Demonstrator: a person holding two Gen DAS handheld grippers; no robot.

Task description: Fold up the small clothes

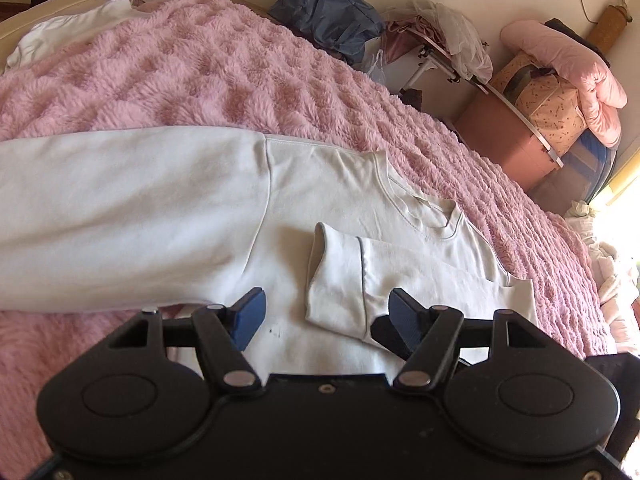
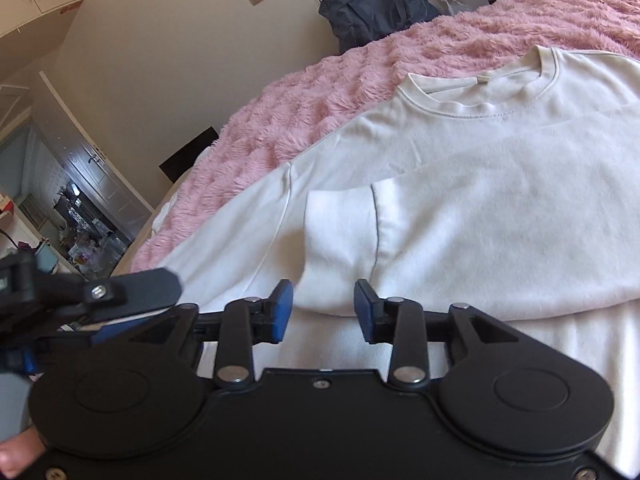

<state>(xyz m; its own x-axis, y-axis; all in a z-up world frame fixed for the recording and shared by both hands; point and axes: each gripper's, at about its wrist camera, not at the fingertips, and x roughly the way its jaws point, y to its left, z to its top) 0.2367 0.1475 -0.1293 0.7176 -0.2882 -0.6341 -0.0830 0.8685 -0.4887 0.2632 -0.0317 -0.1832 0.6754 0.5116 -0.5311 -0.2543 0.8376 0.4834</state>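
Note:
A white long-sleeved sweatshirt lies flat on a pink fluffy blanket. One sleeve is folded across its body, its cuff near the middle; the other sleeve stretches out to the left. My left gripper is open just above the cuff, holding nothing. In the right wrist view the sweatshirt fills the frame, collar at the top. My right gripper is open, its blue pads either side of the cuff's edge, not gripping it.
The blanket covers a bed. Beyond its far edge are a dark blue bag, a drying rack with clothes and boxes with a pink quilt. My left gripper shows at the left of the right wrist view.

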